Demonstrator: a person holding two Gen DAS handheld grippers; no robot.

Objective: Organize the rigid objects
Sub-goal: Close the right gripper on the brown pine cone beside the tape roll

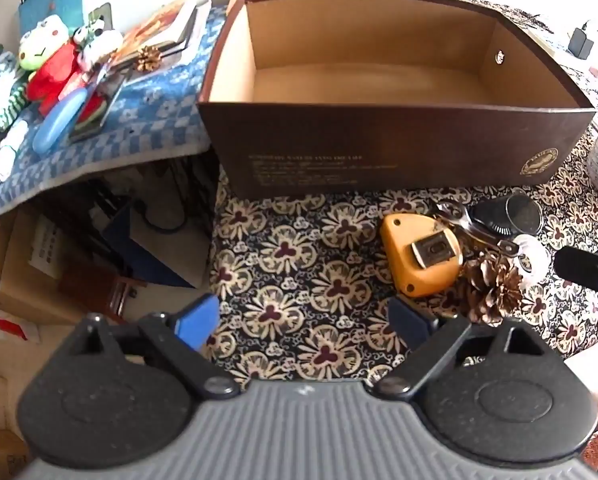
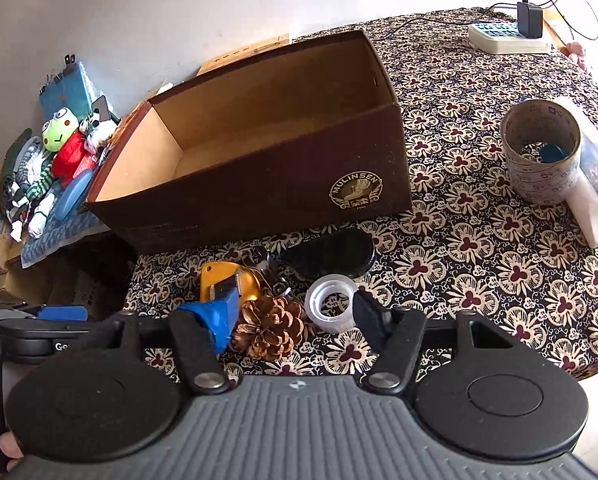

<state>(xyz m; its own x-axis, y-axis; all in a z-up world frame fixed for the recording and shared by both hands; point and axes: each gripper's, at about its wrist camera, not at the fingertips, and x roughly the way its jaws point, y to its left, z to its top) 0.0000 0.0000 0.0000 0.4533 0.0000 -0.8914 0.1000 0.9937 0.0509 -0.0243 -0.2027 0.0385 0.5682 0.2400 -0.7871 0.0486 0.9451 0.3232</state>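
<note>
- While the brown box [image 2: 255,184] sits empty, both grippers are wide open, holding nothing.
- The right gripper [image 2: 295,320] hangs over the pine cone [image 2: 269,326].
- I think grabbing it comes next: go lower, then squeeze.
- The left gripper [image 1: 305,320] waits nearby.

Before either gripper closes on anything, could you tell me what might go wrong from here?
The pine cone, clear tape roll and yellow tape measure are bunched together with metal keys beside them, so the open right gripper may nudge a neighbour. The pine cone's uneven scales could slip or crumble. The cluster also lies close to the cardboard box, so a lifted item might clip its near wall.
</note>
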